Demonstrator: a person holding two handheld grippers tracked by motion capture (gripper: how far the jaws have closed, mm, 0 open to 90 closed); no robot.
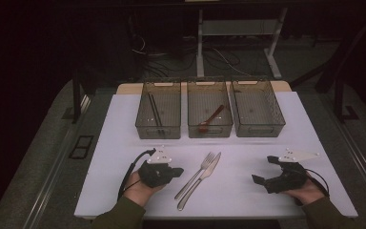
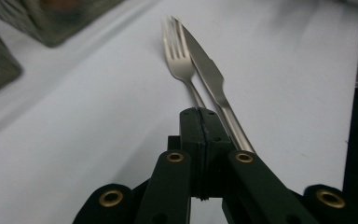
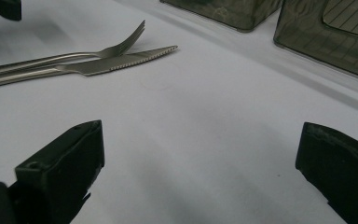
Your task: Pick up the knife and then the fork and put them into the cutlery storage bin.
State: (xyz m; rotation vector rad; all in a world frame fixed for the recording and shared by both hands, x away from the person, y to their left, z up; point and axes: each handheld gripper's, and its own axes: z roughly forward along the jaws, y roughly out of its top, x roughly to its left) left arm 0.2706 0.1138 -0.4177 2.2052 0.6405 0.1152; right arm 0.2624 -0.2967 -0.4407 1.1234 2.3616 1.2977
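A metal fork (image 1: 196,175) and a knife (image 1: 205,175) lie side by side on the white table top (image 1: 248,148), tips pointing toward the bins. My left gripper (image 1: 180,170) sits just left of their handles, jaws shut with nothing between them. In the left gripper view the closed tips (image 2: 199,113) stand over the near end of the fork (image 2: 178,56), and the knife (image 2: 212,77) runs along their right side. My right gripper (image 1: 263,170) rests at the right, wide open and empty. In its own view, the gripper (image 3: 200,172) sees the fork (image 3: 74,56) and knife (image 3: 112,66) far off.
Three dark see-through bins stand in a row at the back. The left bin (image 1: 158,133) holds black chopsticks (image 1: 155,112), the middle bin (image 1: 209,132) a red spoon (image 1: 212,117), and the right bin (image 1: 259,131) shows nothing inside. Cables and desk legs lie beyond the table.
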